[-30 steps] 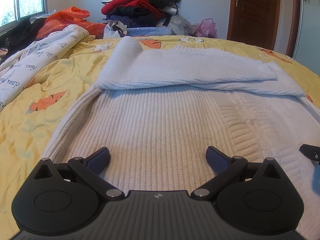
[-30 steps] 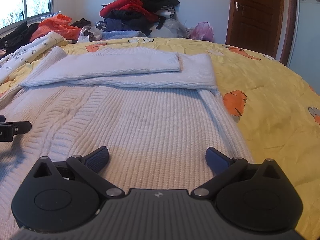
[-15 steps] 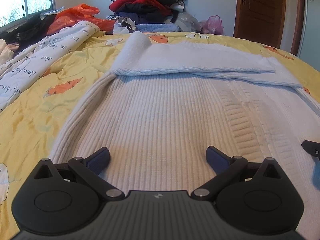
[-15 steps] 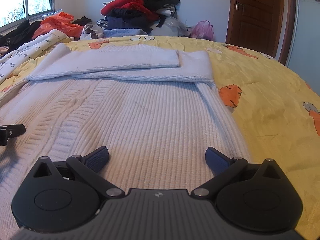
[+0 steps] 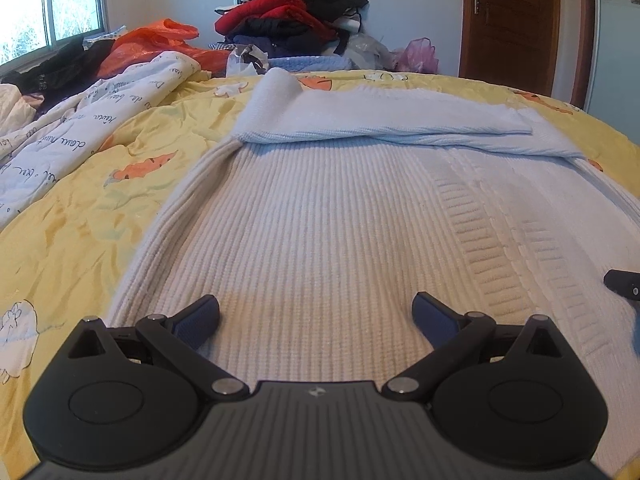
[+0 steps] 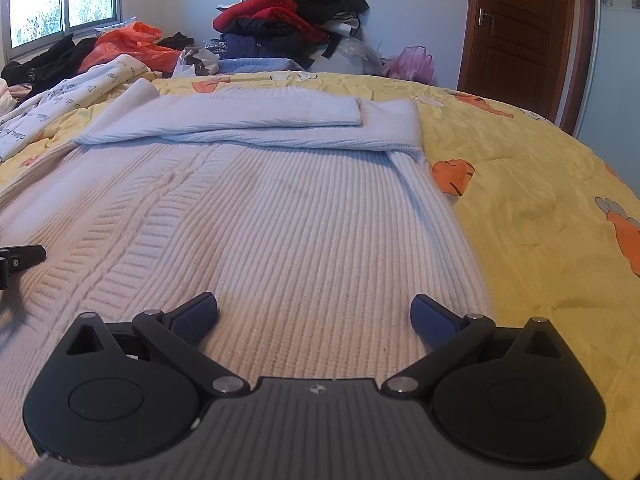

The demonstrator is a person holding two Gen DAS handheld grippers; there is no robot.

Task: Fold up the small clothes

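A white ribbed knit sweater (image 5: 340, 220) lies flat on the yellow bed cover (image 5: 80, 220), with both sleeves folded across its far end (image 5: 380, 120). My left gripper (image 5: 316, 314) is open and empty, low over the sweater's near left part. My right gripper (image 6: 314, 312) is open and empty over the near right part of the sweater (image 6: 300, 220). The right gripper's tip shows at the right edge of the left wrist view (image 5: 622, 282); the left gripper's tip shows at the left edge of the right wrist view (image 6: 20, 258).
A pile of red, black and dark clothes (image 5: 296, 16) sits at the far end. A white printed quilt (image 5: 80, 120) and an orange bag (image 5: 156, 40) lie far left under a window. A brown door (image 6: 516, 32) stands far right.
Both grippers have drawn back toward the near hem and tilted up a little; the sweater looks further away. Both stay open and the sweater has not moved.
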